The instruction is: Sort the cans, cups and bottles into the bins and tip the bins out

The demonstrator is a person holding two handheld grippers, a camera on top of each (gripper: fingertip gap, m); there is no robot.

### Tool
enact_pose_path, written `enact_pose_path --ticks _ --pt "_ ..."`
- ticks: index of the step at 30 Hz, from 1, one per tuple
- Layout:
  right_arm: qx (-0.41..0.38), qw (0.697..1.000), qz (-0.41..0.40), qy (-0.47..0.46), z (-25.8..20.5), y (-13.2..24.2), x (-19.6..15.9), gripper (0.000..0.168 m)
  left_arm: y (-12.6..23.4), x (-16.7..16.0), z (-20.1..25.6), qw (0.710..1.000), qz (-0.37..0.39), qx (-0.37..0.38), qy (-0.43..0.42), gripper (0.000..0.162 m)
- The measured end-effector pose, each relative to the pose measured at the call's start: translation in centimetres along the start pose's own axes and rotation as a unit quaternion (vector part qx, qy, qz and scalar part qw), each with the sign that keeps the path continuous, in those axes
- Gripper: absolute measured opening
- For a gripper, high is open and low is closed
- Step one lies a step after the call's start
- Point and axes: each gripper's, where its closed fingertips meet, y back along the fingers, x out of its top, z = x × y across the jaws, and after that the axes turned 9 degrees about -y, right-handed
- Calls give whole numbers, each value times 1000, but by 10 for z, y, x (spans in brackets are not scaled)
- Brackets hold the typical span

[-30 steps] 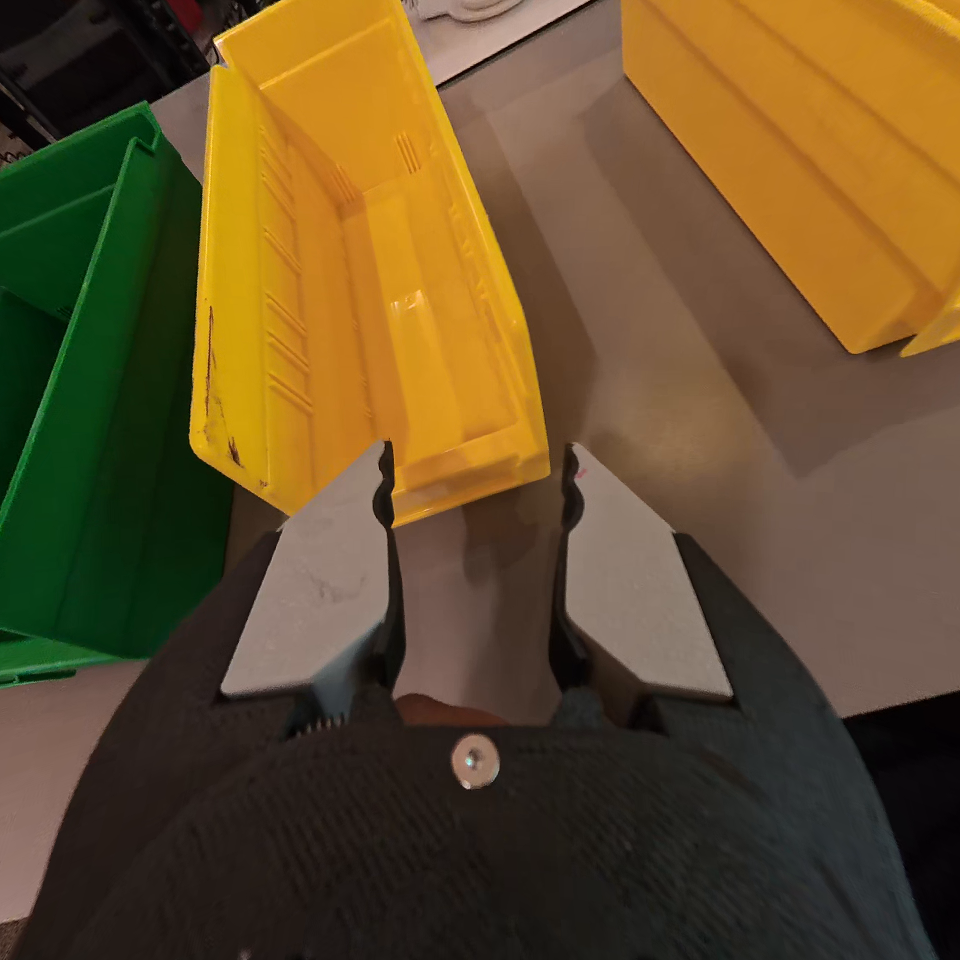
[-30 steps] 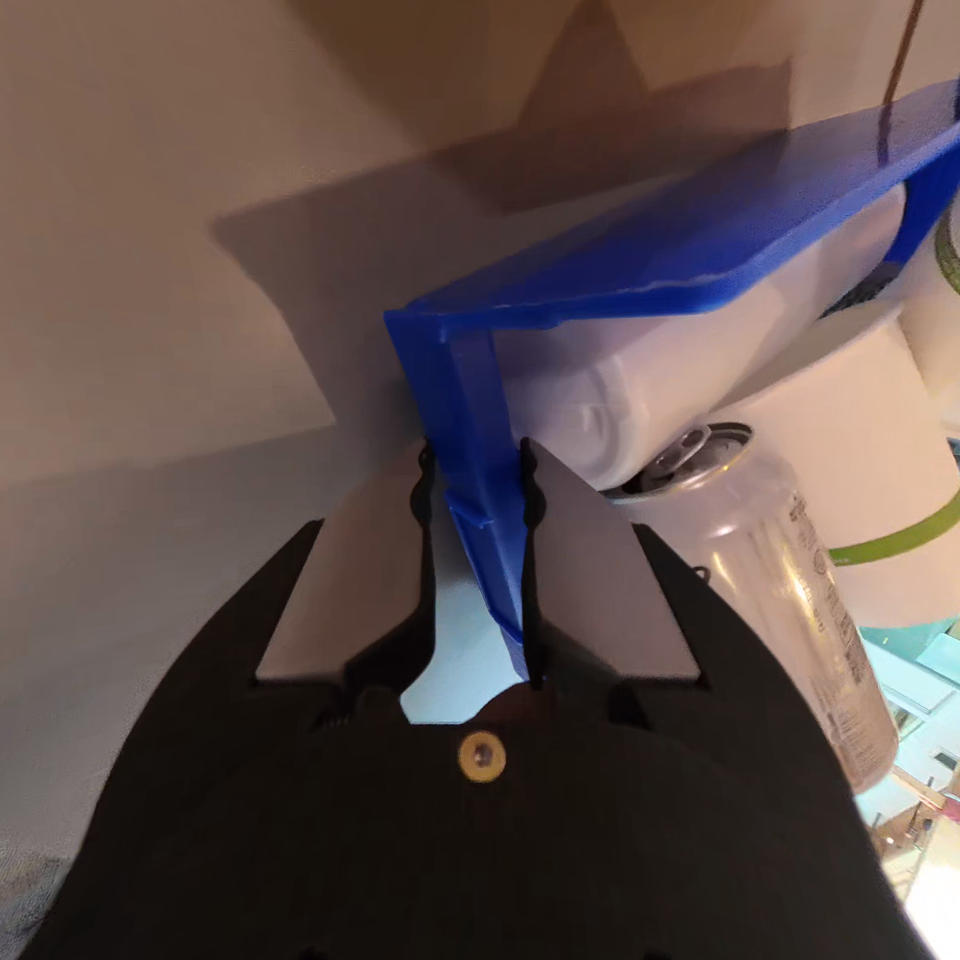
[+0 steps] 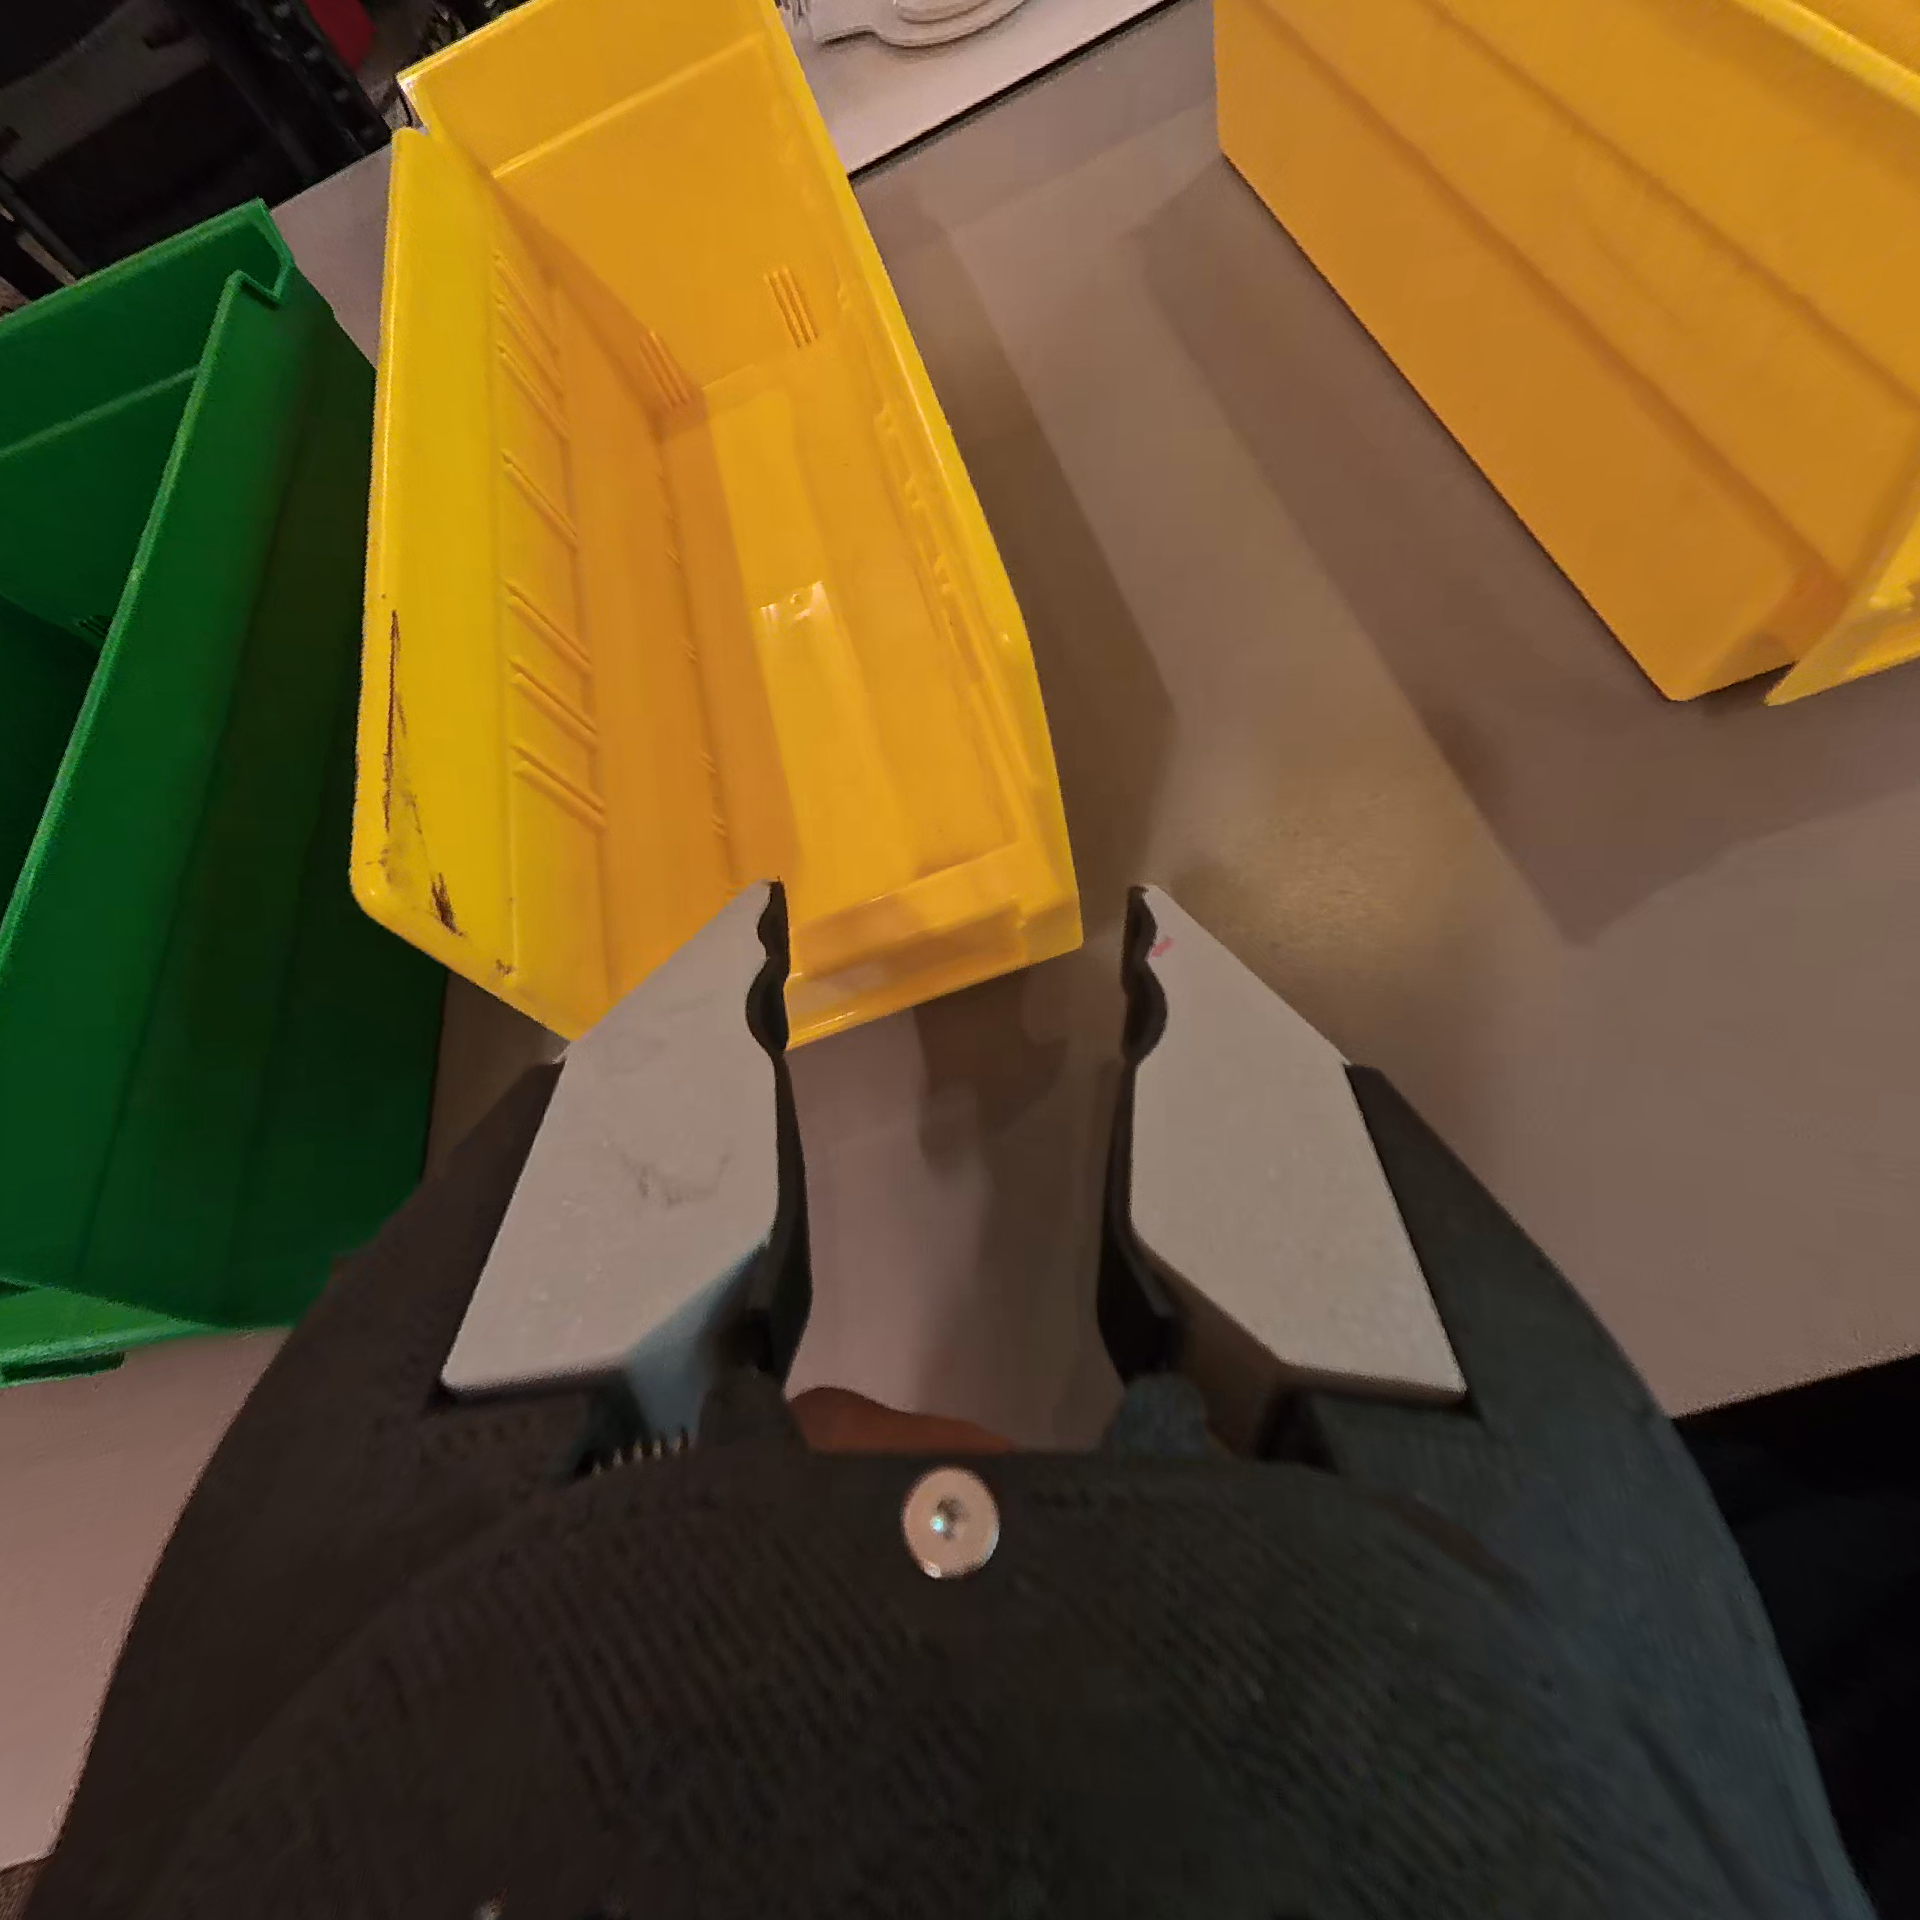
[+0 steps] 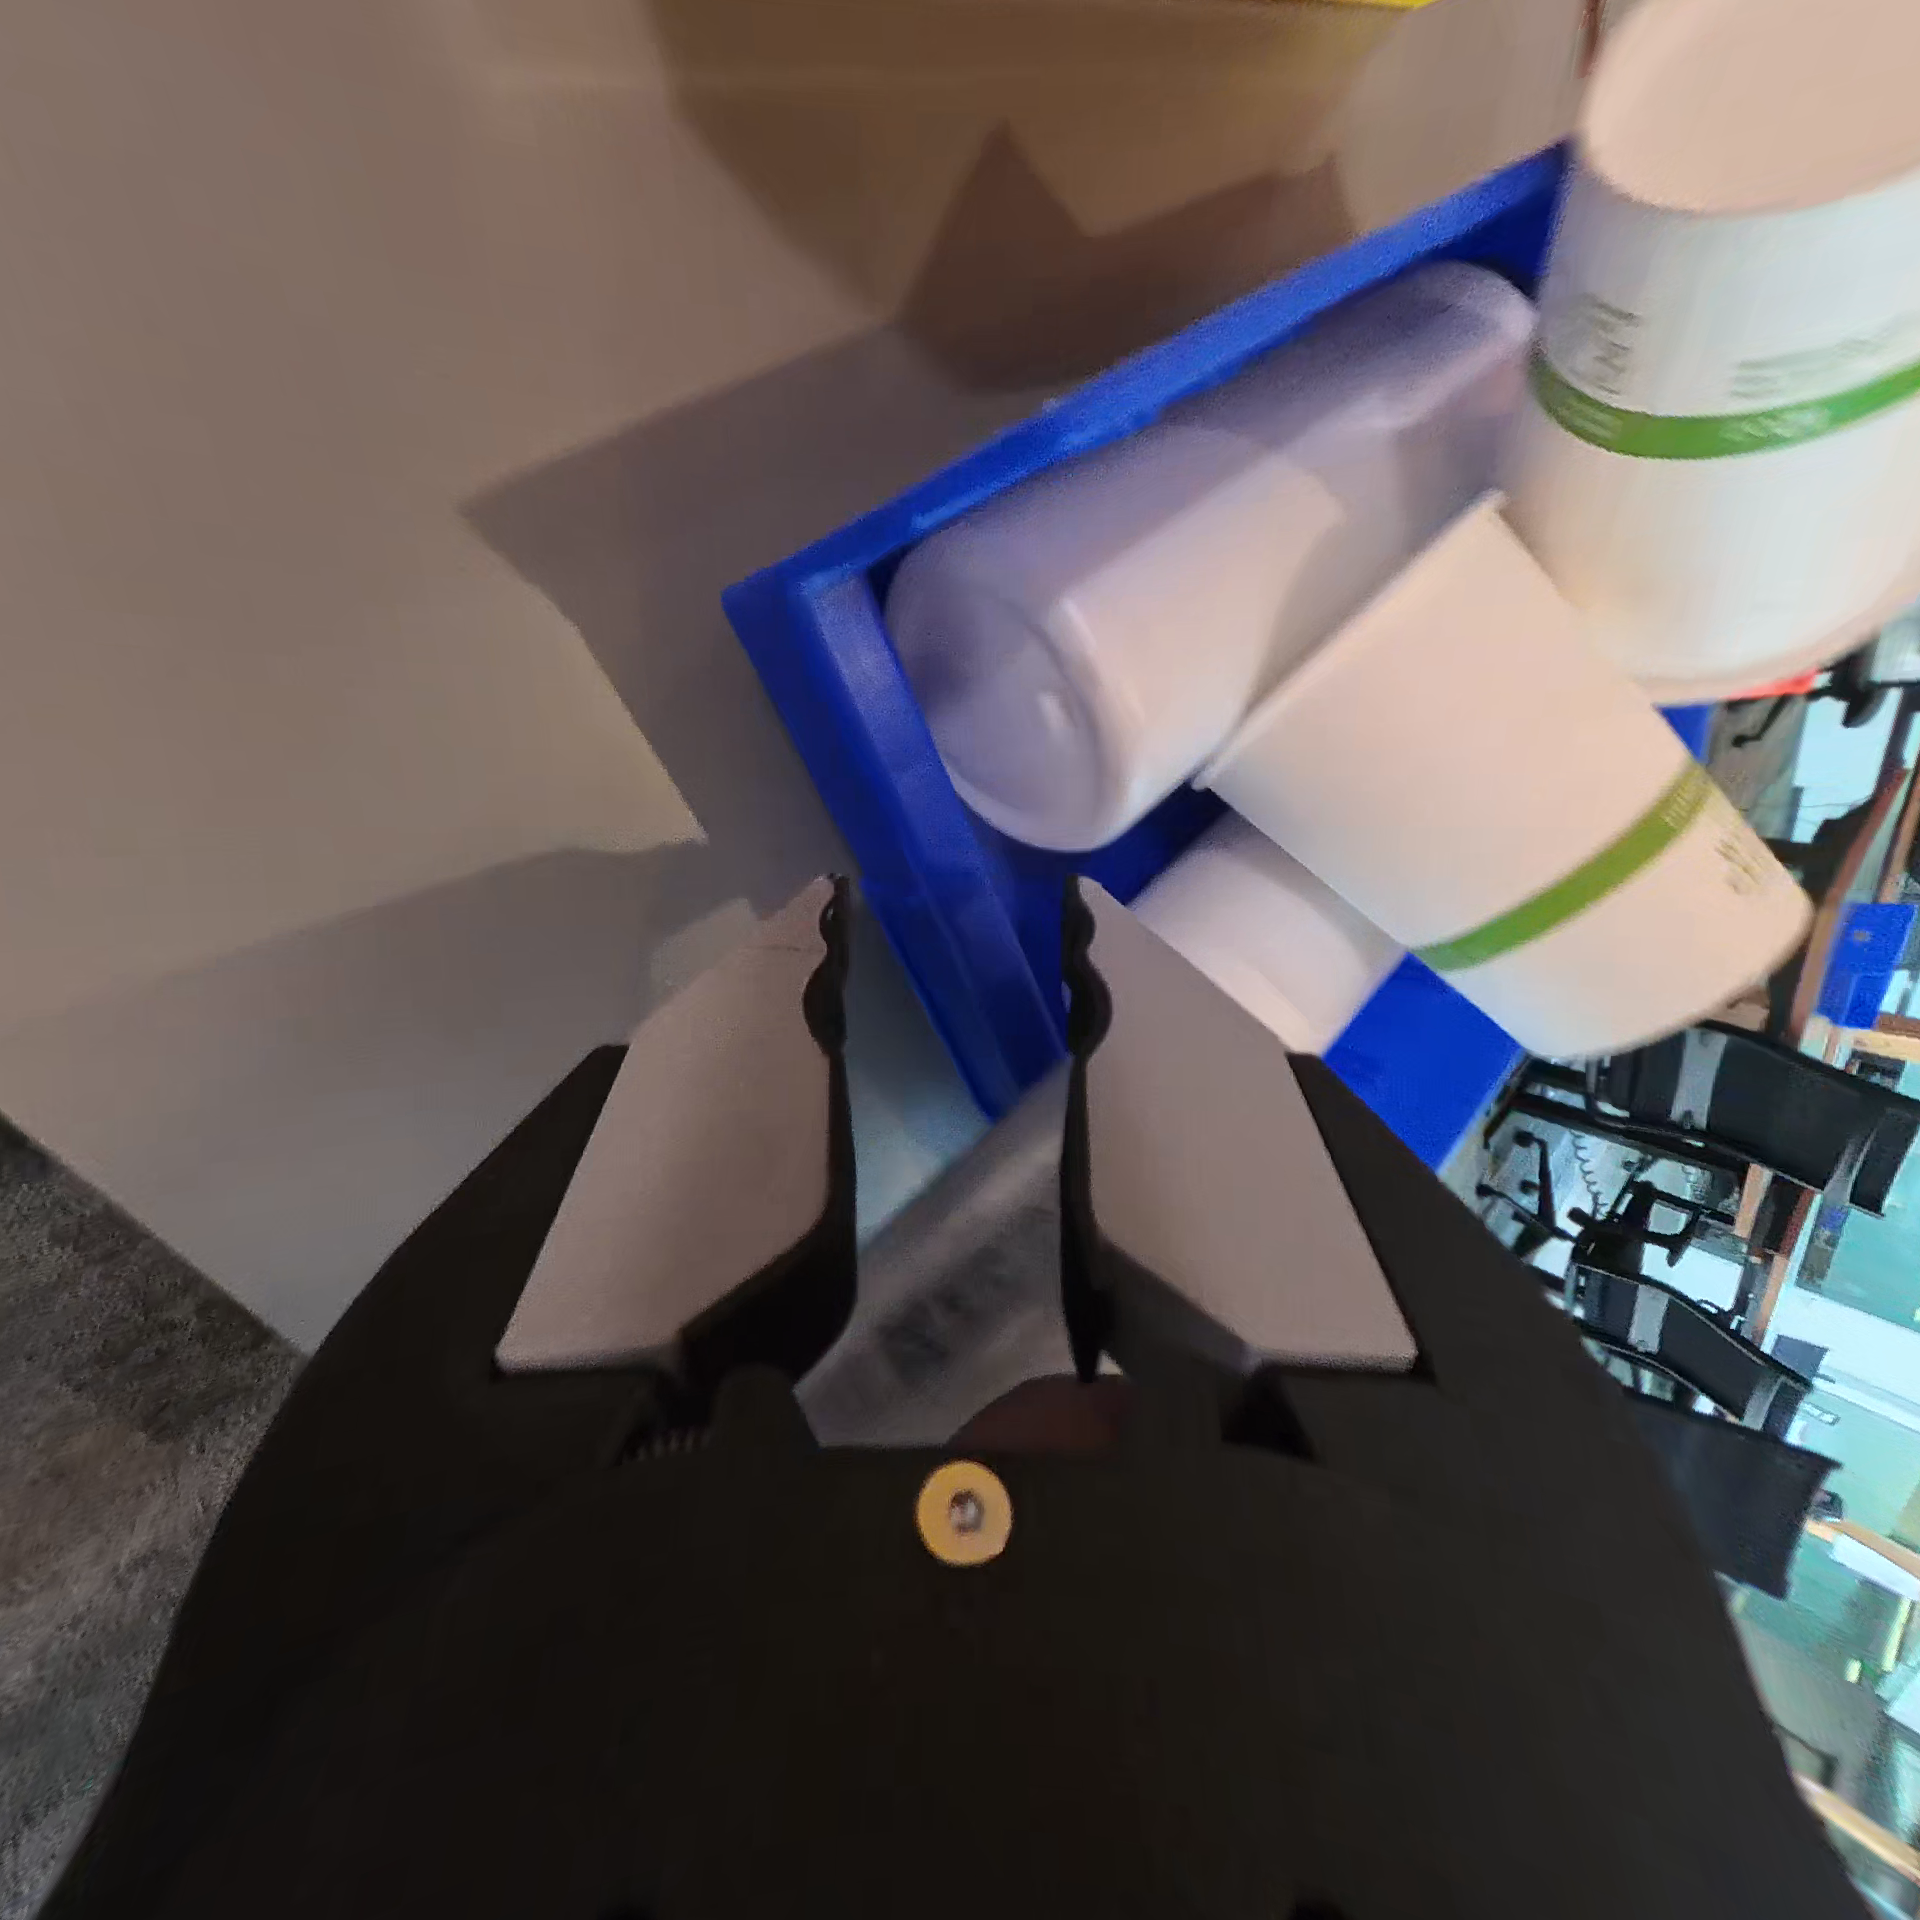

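Note:
My right gripper is shut on the near wall of a blue bin, which is tipped over above the grey table. A pale lilac can and white paper cups with green bands are spilling from its mouth, all blurred. A silvery can lies blurred low between my fingers. My left gripper is open and empty, just in front of the near end of an empty yellow bin.
A green bin stands left of the yellow one and a second yellow bin at the far right. The grey table ends at the lower right. Grey carpet and black chairs lie beyond it.
My right gripper has turned the blue bin further over. The cups and cans have slid out of its mouth, and the silvery can has dropped toward my fingers. The left gripper has barely moved.

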Motion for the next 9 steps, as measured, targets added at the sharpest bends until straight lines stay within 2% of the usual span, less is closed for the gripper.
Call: enact_pose_path --ticks 3,6,8,9 --pt "-14 999 22 -26 12 22 -8 40 -2 0 2 1000 -3 -1 -4 63" --pt "-66 994 48 -72 32 48 -29 39 -2 0 3 1000 -5 -1 -8 63" --pt "-116 974 99 -168 50 75 -52 39 0 0 3 1000 -1 -2 -6 63" --pt "-114 957 130 -233 48 87 -65 39 0 0 2 1000 0 -2 -2 63"
